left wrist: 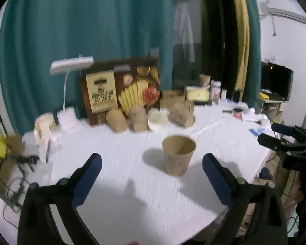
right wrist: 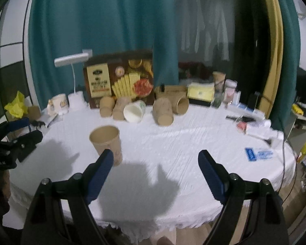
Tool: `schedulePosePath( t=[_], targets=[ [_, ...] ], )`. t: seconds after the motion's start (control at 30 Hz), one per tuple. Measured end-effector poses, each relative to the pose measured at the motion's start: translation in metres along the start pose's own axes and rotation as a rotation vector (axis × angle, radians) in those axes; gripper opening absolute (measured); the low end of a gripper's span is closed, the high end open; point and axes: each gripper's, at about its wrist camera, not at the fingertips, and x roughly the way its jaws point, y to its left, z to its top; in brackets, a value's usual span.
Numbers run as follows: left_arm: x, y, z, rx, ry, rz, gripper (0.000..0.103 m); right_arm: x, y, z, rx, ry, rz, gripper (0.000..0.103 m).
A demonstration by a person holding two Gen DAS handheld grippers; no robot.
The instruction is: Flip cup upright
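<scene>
A teal curtain hangs behind a table under a white textured tablecloth, with a dark window in the upper right of both views. Near the middle of the left wrist view a brown paper cup stands upright, mouth up and apparently empty; in the right wrist view it sits left of centre, partly behind a fingertip. Along the back edge, in front of a brown biscuit box, several more brown paper cups lie on their sides or stand mouth down, with one white cup lying with its mouth toward the camera; what is inside them cannot be told. A white desk lamp stands at the left.

The left gripper fills the bottom of its view, blue fingers spread wide, holding nothing; the cup stands beyond and between them, clear of both pads. The right gripper is likewise spread and holds nothing.
</scene>
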Motion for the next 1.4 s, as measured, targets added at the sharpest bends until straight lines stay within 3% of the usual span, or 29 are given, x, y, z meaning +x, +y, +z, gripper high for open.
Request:
schedulePosePath(
  t=[0.2,0.4,0.5,1.4],
  targets=[
    [-0.028,0.002,0.017,-0.031,-0.133,-0.007,0.100,-0.040,0.004,0.026,-0.004,-0.116,-0.010,0.083],
    [-0.059,0.010,0.022,-0.054,-0.233,0.059,0.100,-0.076,0.014,0.043,-0.028,-0.237,-0.027,0.087],
    [-0.065,0.016,0.022,-0.070,-0.234,0.063,0.100,-0.084,0.018,0.046,-0.029,-0.268,-0.019,0.092],
    [-0.059,0.028,0.015,-0.071,-0.203,0.070,0.100,-0.068,0.027,0.038,-0.010,-0.209,-0.001,0.093]
  ],
)
